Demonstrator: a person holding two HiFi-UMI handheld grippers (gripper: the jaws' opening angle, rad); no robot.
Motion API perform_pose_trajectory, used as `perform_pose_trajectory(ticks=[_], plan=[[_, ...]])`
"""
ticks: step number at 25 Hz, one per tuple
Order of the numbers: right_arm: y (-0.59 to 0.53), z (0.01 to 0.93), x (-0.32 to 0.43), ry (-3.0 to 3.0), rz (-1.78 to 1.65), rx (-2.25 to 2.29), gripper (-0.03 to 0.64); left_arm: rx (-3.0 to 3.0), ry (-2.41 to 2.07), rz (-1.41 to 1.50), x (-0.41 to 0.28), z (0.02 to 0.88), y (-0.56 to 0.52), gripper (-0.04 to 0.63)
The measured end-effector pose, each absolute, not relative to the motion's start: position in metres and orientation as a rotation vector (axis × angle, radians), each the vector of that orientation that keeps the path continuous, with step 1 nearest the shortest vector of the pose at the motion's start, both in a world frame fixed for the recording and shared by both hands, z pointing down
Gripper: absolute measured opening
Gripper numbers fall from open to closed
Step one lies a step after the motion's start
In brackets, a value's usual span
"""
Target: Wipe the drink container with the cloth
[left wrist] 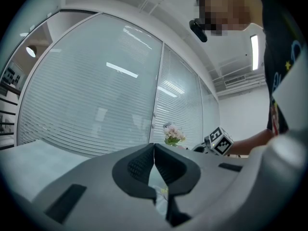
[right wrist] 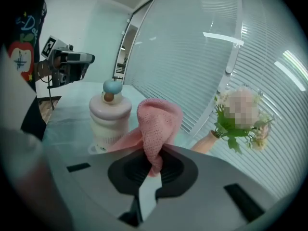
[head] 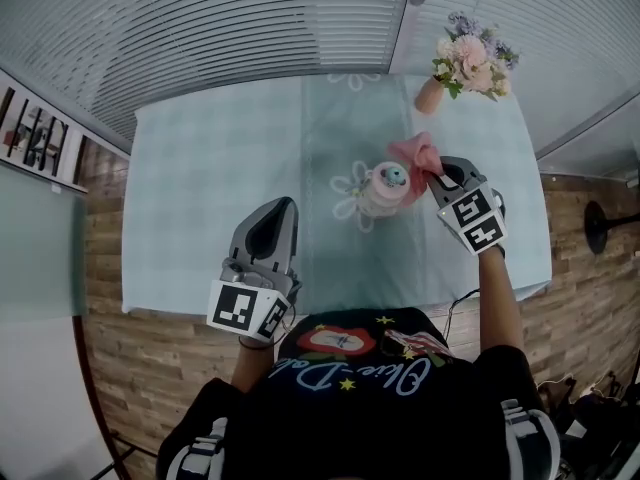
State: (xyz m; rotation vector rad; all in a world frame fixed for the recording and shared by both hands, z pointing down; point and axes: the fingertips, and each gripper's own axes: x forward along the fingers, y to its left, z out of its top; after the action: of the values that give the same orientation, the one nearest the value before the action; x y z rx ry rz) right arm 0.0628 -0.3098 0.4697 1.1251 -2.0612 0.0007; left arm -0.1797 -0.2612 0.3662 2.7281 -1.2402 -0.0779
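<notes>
A pale pink drink container (head: 384,190) with a blue knob on its lid stands mid-table; in the right gripper view the container (right wrist: 109,117) sits left of the jaws. My right gripper (head: 446,175) is shut on a pink cloth (head: 417,156), which bunches up above the jaws and hangs beside the container; the cloth (right wrist: 156,129) fills the middle of the right gripper view. My left gripper (head: 272,226) hovers over the near left part of the table, shut with nothing in it, its jaws (left wrist: 154,163) pressed together.
A pale green tablecloth (head: 220,188) with a flower print covers the table. A small vase of flowers (head: 462,68) stands at the far right corner, and the flowers (right wrist: 240,117) appear right of the cloth. Slatted blinds lie beyond the table's far edge.
</notes>
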Motion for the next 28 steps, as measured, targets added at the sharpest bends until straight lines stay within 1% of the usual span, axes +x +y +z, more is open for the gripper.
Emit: perform_pose_trajectory(ticks=[5, 15, 28], plan=[[-0.328, 0.451, 0.048, -2.151, -0.056, 1.022, 0.014, 2.699, -1.284, -0.082, -0.179, 0.369, -0.265, 0.005], [-0.333, 0.455, 0.0, -2.223, -0.291, 0.581, 0.014, 2.595, -1.427, -0.039, -0.199, 0.38, -0.266, 0.005], [-0.336, 0.48, -0.008, -2.278, -0.302, 0.383, 0.014, 2.555, -1.489, 0.017, -0.202, 0.384, -0.27, 0.005]])
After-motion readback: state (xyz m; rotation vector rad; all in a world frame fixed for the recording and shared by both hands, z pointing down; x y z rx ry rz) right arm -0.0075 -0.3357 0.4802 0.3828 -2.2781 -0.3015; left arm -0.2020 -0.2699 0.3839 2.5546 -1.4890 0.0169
